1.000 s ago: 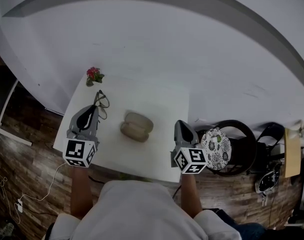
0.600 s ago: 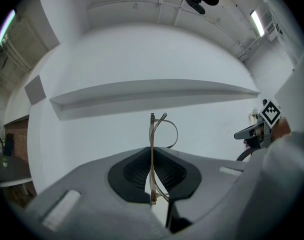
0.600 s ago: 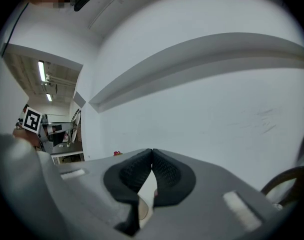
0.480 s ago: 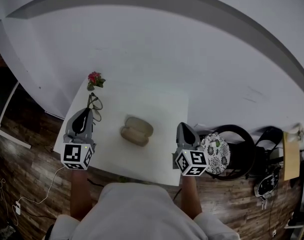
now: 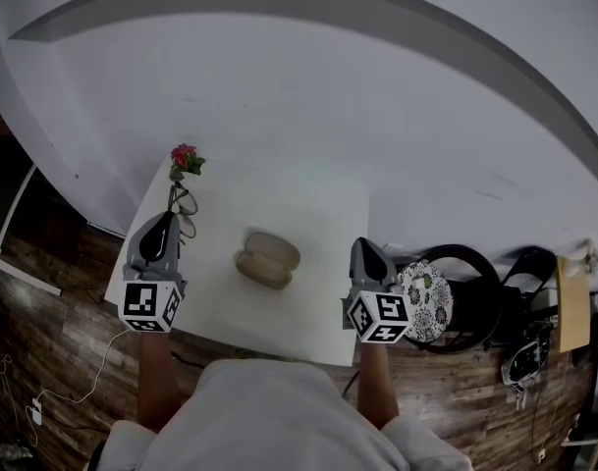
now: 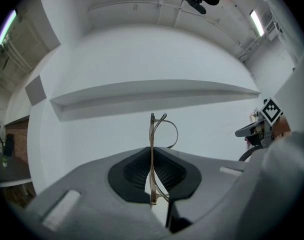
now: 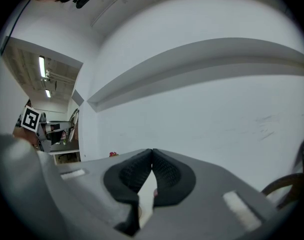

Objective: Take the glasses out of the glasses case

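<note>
A pair of thin-rimmed glasses (image 5: 182, 207) hangs over the table's left edge, and my left gripper (image 5: 167, 226) is shut on it. In the left gripper view one temple arm (image 6: 152, 156) stands upright, pinched between the pads, with a lens rim (image 6: 167, 129) curving beyond. The beige glasses case (image 5: 267, 258) lies at the middle of the white table (image 5: 313, 214), its two halves side by side, apart from both grippers. My right gripper (image 5: 366, 250) hovers at the table's right edge, shut with nothing in it. Its pads (image 7: 164, 170) meet at the tips.
A small pink flower (image 5: 185, 157) stands at the table's far left corner, just beyond the glasses. To the right of the table stands a chair with a patterned cushion (image 5: 426, 299). A white wall rises behind the table. A cable (image 5: 78, 381) trails across the wood floor at left.
My left gripper has carried the glasses left and away from the case, toward the flower corner. The right gripper has drifted slightly right. The case has not moved.
</note>
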Motion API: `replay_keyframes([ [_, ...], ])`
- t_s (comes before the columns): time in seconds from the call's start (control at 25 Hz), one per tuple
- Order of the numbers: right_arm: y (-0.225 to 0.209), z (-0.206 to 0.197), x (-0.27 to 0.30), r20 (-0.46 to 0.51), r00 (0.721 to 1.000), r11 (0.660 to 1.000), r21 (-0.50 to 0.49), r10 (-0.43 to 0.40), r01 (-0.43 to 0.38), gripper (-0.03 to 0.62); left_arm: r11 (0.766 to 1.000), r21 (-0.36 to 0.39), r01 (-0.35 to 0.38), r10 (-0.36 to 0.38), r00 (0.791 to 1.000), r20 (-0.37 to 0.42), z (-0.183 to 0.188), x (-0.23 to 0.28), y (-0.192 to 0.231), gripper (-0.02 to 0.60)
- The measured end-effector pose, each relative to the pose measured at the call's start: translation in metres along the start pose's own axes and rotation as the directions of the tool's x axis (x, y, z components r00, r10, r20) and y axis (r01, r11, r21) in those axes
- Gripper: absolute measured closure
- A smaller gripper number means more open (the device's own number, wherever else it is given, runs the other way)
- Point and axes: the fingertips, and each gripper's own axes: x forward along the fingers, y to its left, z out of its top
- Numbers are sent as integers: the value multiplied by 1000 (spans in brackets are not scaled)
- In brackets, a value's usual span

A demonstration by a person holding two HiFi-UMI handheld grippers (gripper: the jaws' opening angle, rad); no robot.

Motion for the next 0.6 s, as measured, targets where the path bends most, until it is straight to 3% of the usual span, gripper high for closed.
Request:
replay_keyframes([
  [0.6,-10,6,17,8,1000,1000,-11,6,-6,592,1000,10,-14,14,1000,7,1,13,4,558],
])
